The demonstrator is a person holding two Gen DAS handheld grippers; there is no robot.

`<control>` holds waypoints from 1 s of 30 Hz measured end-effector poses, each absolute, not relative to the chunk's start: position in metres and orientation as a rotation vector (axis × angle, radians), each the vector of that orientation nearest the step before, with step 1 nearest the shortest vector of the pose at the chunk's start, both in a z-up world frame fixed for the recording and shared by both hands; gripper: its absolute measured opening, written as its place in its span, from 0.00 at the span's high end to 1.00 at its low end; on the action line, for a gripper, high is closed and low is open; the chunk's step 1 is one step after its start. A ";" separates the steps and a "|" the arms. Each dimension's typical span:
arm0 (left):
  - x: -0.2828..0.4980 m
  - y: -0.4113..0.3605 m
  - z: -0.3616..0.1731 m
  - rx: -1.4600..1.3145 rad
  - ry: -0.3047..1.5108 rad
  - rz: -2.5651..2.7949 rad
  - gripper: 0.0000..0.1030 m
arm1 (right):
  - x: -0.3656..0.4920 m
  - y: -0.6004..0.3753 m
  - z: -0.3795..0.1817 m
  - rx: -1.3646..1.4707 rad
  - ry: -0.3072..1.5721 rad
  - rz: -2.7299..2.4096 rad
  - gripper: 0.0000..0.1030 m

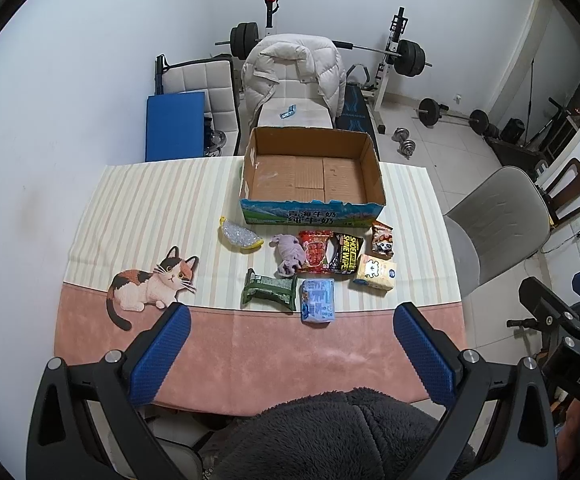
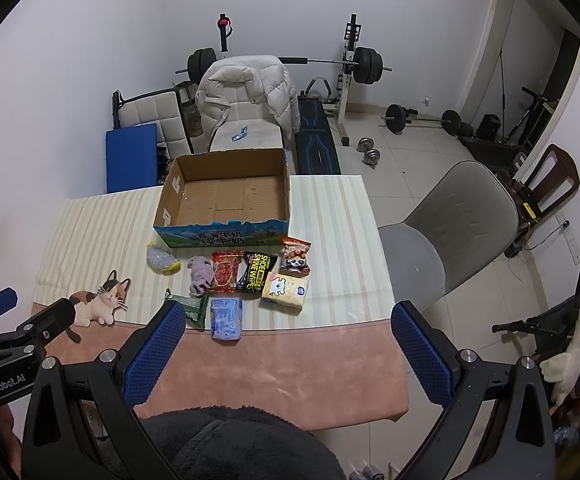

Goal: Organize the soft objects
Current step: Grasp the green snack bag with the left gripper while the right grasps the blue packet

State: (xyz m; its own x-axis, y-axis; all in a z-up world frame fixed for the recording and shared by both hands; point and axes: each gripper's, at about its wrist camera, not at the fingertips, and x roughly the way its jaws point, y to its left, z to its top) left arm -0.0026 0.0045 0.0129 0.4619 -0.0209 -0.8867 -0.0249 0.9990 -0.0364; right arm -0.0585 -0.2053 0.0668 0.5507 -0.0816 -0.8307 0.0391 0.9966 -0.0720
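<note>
1. Setting: a room in a home, used as both gym and living space.
2. Far wall: a barbell rack [image 1: 394, 46] with a loaded bar, and a weight bench [image 1: 356, 114].
3. Tiled floor, right: dumbbells [image 1: 405, 141].
4. Domestic items: a puffer jacket [image 1: 294, 68] over a chair, and a cat-print tablecloth [image 1: 138, 216].

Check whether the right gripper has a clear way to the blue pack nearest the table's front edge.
Probably yes. The right gripper is open and empty, the blue pack lies just ahead, slightly to its left, with bare pink cloth between. Only the green pack crowds its left side.
</note>
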 end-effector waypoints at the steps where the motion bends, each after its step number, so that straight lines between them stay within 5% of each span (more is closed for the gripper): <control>1: -0.003 0.004 0.013 -0.046 1.090 0.002 0.00 | -0.059 -0.205 0.067 -0.046 0.984 -0.071 0.00; 9: 0.007 0.011 0.007 -0.061 1.088 0.008 0.00 | -0.045 -0.210 0.052 -0.027 1.009 -0.059 0.00; 14: 0.041 0.041 -0.040 -0.103 1.146 0.081 0.00 | 0.003 -0.209 -0.019 0.023 1.124 0.007 0.00; 20: 0.089 0.091 -0.158 -0.320 1.404 0.116 0.02 | 0.065 -0.188 -0.173 0.105 1.376 0.090 0.00; 25: 0.119 0.116 -0.276 -0.690 1.614 0.113 0.14 | 0.105 -0.157 -0.288 0.151 1.539 0.096 0.07; 30: 0.143 0.114 -0.360 -0.827 1.726 0.157 0.19 | 0.127 -0.129 -0.347 0.161 1.599 0.071 0.16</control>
State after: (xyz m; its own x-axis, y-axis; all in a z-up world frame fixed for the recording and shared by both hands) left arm 0.1429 0.1136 -0.3605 -0.0939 -0.4427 -0.8917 -0.5967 0.7420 -0.3055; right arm 0.1275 -0.1291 -0.3467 -0.0278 0.1471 -0.9887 0.0592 0.9876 0.1453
